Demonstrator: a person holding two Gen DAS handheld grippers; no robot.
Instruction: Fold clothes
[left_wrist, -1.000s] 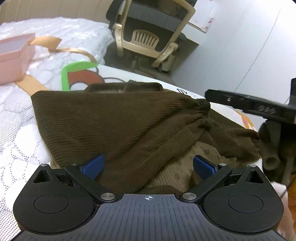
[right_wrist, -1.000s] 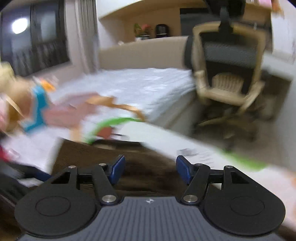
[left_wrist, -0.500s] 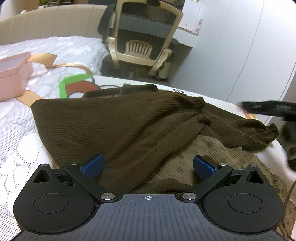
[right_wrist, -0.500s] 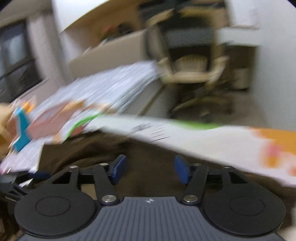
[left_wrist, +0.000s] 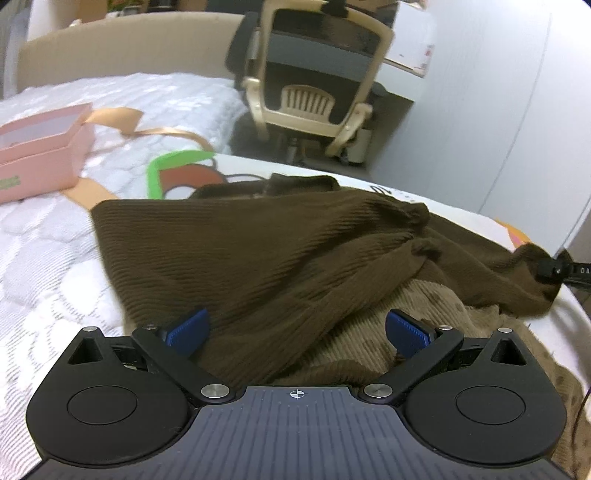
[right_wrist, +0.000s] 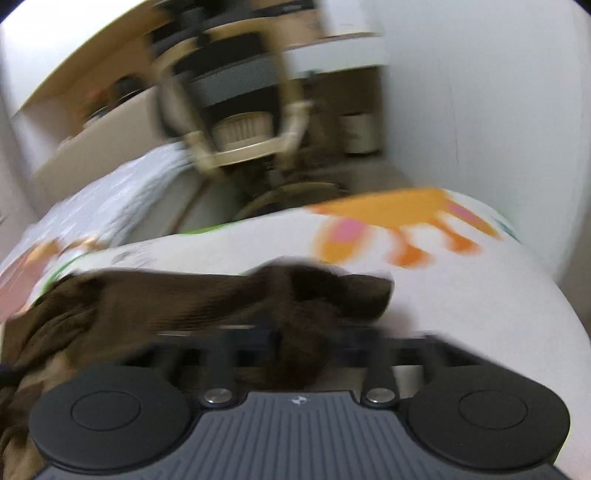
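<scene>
While spread wide over the sweater, left gripper with blue pads apart, gripping nothing. Sweater dark brown, ribbed, rumpled on the bed, lying over a tan garment and a cartoon-print sheet. Right gripper blurred, jaws apparently pinching a bunched sweater corner; seen at the far right edge of the left view. Pink box and ribbon beyond; chair behind the bed.

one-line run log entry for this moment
stage: mid-fold | left gripper: open over dark brown ribbed knit garment | right gripper: blurred, at garment edge, grip unclear | surface: white quilted bed
</scene>
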